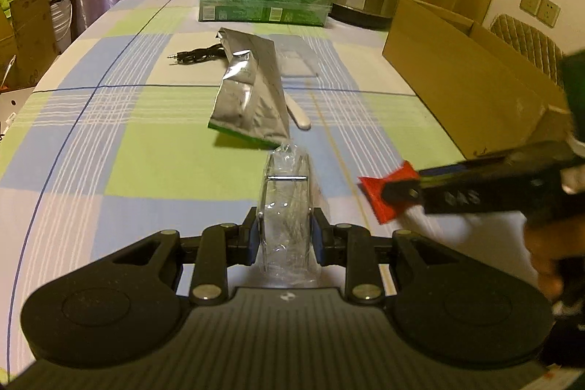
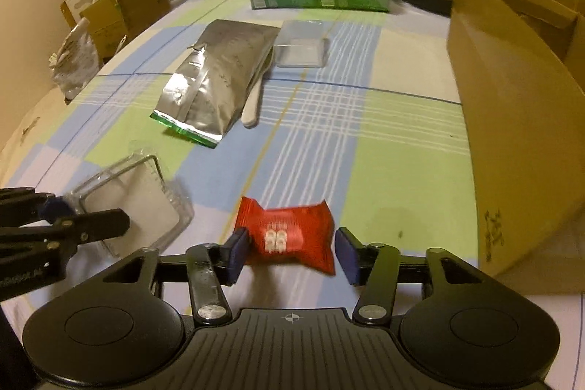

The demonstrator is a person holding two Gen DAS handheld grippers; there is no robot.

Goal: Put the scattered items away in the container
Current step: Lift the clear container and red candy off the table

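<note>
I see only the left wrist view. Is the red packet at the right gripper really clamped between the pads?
Observer: It seems not. The red packet lies between the right gripper pads, but one pad seems to stand clear of it.
Operator: What is the clear thing in my left gripper?
Observer: A clear plastic box, seen broadside here, with something white inside.
Operator: Is there anything at the left that I miss?
Observer: A clear bag of white pieces at the table's left edge.
</note>
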